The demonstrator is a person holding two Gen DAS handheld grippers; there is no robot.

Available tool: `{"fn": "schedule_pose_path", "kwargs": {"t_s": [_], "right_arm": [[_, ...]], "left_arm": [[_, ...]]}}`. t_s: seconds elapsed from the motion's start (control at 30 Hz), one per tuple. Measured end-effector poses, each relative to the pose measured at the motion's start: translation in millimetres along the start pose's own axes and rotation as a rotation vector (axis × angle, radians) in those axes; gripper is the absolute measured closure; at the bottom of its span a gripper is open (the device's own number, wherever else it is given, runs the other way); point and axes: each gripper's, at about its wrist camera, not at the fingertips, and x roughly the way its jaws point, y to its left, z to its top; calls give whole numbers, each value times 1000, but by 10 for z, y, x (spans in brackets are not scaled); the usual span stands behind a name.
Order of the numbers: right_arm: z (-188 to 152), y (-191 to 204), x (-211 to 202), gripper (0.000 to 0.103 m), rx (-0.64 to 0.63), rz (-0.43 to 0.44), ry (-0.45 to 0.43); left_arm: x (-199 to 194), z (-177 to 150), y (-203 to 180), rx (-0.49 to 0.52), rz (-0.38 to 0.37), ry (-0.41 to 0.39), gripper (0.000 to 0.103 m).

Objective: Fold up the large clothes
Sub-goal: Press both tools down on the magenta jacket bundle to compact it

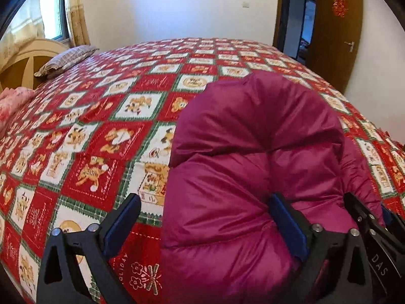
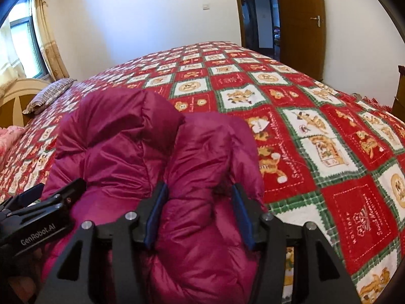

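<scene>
A magenta puffer jacket point(image 1: 253, 139) lies bunched in thick folds on the red patchwork bedspread point(image 1: 101, 131). My left gripper point(image 1: 205, 217) is open wide. Its right finger point(image 1: 288, 223) rests against the jacket, while its left finger point(image 1: 124, 217) is over bare bedspread, clear of the jacket's edge. In the right wrist view the jacket point(image 2: 126, 131) fills the near left. My right gripper point(image 2: 200, 210) is spread about halfway, and a puffy fold bulges between its blue pads. The two grippers sit side by side: the right gripper point(image 1: 372, 210) shows at the left wrist view's edge, the left gripper point(image 2: 54, 190) at the right wrist view's edge.
A grey patterned pillow point(image 1: 68, 58) and pink bedding point(image 1: 12, 106) lie by the cream headboard point(image 1: 22, 60) at the far left. Bedspread point(image 2: 316, 139) stretches beyond and to the right of the jacket. A brown door point(image 2: 301, 25) stands open at the far right.
</scene>
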Motion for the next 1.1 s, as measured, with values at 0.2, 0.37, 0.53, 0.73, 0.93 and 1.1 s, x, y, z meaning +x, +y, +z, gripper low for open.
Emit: {"fn": "schedule_pose_path", "kwargs": {"t_s": [0.2,0.37,0.53,0.73,0.93,1.1], "right_arm": [[-39,-4,17,47,-3,-7,4],[-52,4,20,47,-9,-18,1],[-55,25,36,46,-14,-24,10],[-59,38,49,46,-21,-31,17],[-57,39,69,45,-20,-33,25],[-54,40,84,45,-21,-33,31]], "left_arm": [[32,-33,-59,28,33,-2,1],[38,-42,-73,34,45,-10,1],[36,-46,-89,35,47,-9,1],[36,-50,-101,39,53,-10,1],[37,-41,-126,42,60,-9,1],[37,-42,-125,42,60,-9,1]]}}
